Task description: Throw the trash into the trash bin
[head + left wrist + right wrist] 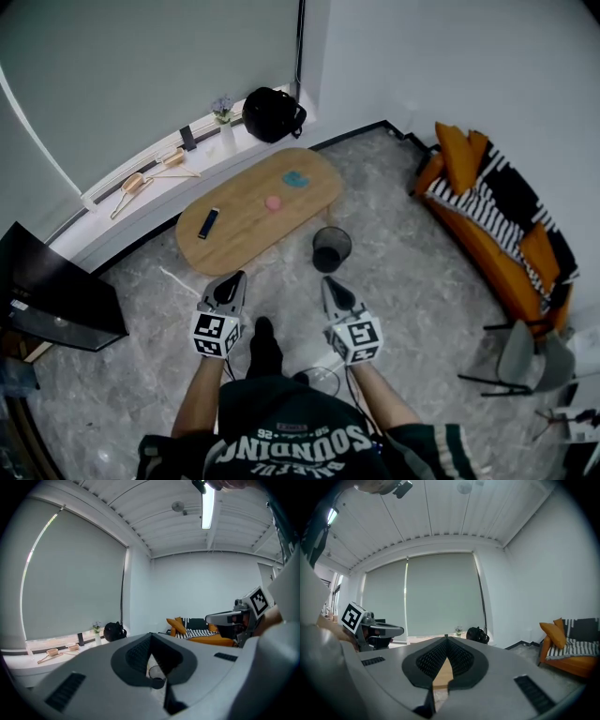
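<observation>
Approach stage, by the look of it: the left claw (233,277) and right claw (329,281) are pressed together, empty, short of the wooden surface (234,239). Pink trash (273,202) lies there, with the black trash bin (331,247) alongside. The next move calls for spreading a claw and reaching.

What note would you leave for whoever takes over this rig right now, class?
Left gripper: shut, empty. Right gripper: shut, empty.
Pink item and blue item, probably the trash, lie on the wooden table; the black trash bin stands on the floor beside it.
Done: nothing picked up.
Left: grasp each piece, drop it in the bin.
</observation>
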Action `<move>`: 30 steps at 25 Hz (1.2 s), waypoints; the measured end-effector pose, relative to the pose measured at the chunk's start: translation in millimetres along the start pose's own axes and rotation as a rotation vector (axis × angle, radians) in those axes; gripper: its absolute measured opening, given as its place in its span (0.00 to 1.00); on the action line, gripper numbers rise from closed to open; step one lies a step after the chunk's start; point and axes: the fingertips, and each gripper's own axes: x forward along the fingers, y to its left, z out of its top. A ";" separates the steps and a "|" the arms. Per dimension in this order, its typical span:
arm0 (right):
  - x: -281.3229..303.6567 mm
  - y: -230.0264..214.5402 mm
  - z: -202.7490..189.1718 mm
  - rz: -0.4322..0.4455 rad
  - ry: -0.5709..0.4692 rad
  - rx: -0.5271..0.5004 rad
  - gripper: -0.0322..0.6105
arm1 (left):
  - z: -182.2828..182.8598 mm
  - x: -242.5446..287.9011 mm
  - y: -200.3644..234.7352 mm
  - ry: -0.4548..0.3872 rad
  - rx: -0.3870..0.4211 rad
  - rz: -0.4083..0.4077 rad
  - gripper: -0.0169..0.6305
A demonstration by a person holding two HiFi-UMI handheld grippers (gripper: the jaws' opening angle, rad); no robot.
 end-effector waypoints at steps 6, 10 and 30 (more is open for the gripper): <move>41.1 -24.4 -3.3 0.007 0.020 0.002 0.05 | -5.6 43.1 21.1 0.009 -0.015 -0.001 0.03; 87.6 -44.0 0.8 0.026 0.034 -0.016 0.05 | -7.6 89.5 44.6 0.022 -0.024 -0.012 0.03; 372.0 -135.1 64.1 -0.040 0.085 0.023 0.05 | 30.7 343.0 212.7 0.088 0.057 -0.184 0.03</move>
